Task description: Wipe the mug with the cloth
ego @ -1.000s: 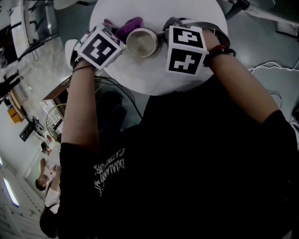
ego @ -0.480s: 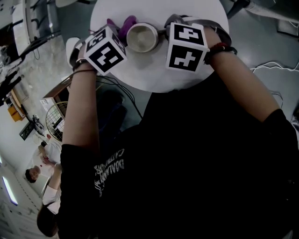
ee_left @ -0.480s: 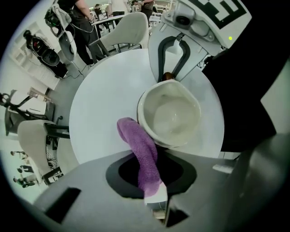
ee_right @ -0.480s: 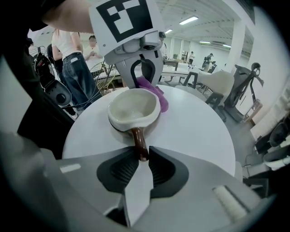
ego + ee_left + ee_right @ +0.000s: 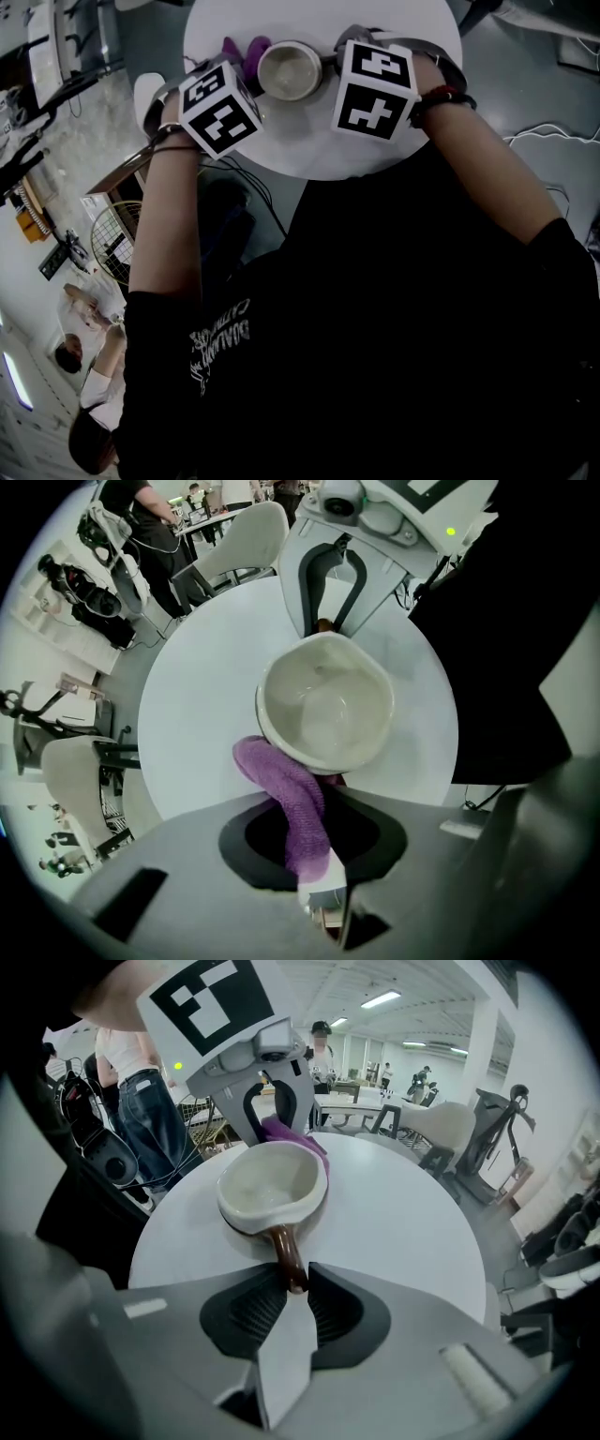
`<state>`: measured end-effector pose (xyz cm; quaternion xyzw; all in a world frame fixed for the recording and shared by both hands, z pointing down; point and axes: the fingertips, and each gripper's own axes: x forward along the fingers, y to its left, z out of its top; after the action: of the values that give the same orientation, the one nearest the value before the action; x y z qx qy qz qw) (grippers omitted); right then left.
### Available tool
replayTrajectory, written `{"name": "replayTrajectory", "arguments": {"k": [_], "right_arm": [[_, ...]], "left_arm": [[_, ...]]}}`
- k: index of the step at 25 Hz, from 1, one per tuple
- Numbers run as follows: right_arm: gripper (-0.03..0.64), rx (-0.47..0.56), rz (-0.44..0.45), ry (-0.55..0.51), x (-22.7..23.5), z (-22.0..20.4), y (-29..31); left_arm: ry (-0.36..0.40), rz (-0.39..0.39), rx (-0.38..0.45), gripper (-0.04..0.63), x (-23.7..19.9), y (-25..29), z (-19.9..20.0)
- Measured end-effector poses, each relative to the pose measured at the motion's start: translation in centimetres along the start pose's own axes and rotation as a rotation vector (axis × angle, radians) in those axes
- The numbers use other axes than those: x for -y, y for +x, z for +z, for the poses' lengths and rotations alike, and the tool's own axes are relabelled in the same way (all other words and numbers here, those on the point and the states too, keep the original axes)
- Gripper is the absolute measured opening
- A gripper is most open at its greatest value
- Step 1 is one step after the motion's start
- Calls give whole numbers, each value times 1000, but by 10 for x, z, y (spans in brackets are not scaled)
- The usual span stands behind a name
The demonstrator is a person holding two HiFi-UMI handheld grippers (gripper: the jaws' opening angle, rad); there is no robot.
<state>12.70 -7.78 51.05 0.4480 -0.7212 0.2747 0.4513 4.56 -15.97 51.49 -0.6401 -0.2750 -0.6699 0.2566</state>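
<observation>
A cream mug (image 5: 290, 70) (image 5: 325, 703) (image 5: 270, 1187) with a brown handle (image 5: 288, 1258) stands on the round white table (image 5: 309, 141). My right gripper (image 5: 289, 1299) (image 5: 337, 58) is shut on that handle and holds the mug from the right. A purple cloth (image 5: 292, 808) (image 5: 244, 52) (image 5: 292, 1136) hangs in my left gripper (image 5: 314, 841), which is shut on it and points straight down. The cloth lies against the mug's outer wall on the side away from the handle. In the head view the marker cubes (image 5: 219, 107) hide both pairs of jaws.
The table (image 5: 206, 696) is small, with its edge close on all sides. White chairs (image 5: 244, 546) stand around it, and a wire basket (image 5: 114, 239) and cables lie on the floor below. People stand farther off in the room.
My left gripper has slid toward me along the mug's left side and rolled, drawing the purple cloth round the mug's wall. The right gripper and mug have kept still.
</observation>
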Motion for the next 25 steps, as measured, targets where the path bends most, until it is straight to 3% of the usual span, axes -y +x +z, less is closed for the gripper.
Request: {"name": "replayTrajectory", "arguments": {"k": [19,25], "right_arm": [[83,-34,-86,170,-17,1,5],[83,-53,-109,238,-26,2,6]], "left_arm": [[15,-15,59,61,42,7,-18],[54,7,82,61,48,7,-20]]}}
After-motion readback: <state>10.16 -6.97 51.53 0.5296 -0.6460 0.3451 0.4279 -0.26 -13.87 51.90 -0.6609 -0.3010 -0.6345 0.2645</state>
